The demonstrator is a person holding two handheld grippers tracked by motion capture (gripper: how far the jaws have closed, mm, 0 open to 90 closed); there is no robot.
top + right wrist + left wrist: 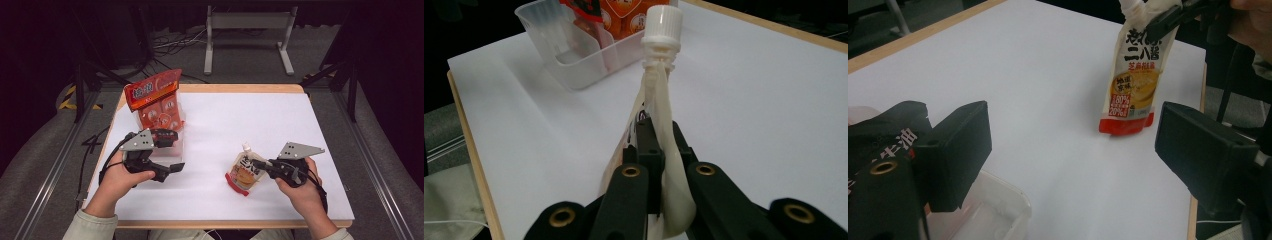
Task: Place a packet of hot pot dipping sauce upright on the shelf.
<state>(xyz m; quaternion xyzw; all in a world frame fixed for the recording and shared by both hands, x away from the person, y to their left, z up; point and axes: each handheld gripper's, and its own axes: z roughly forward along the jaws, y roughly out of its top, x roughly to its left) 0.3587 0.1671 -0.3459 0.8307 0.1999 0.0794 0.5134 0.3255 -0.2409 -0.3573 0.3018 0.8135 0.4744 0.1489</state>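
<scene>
White sheeting covers the wood-edged counter [225, 125], with dark floor, cables and a grey metal stand beyond it at the top of the high view. In that view an orange-red snack bag [156, 102] stands upright in a clear plastic bin [172, 145] at the upper left of the counter. The left gripper [167, 152] sits just below the bag at the bin's near end, its 2 fingers spread apart with nothing between them. At lower right, the right gripper [257, 165] has its fingers closed on the upper edge of a sauce pouch [244, 172], a white pouch with a yellow and red print and a white cap, which hangs tilted with its red bottom edge low over the counter.

From the left gripper view, 2 black fingers [960, 150] stand wide apart at the bottom corners. The pouch [1133, 80] hangs at upper right, its red bottom edge at or just above the sheet; I cannot tell whether it touches. A corner of the bin [998, 210] lies at lower left.

From the right gripper view, the fingers [644, 145] pinch the pouch's [664, 125] side seam below the white screw cap [664, 22]. The bin [569, 55] with the bag [624, 12] lies at the upper left.
</scene>
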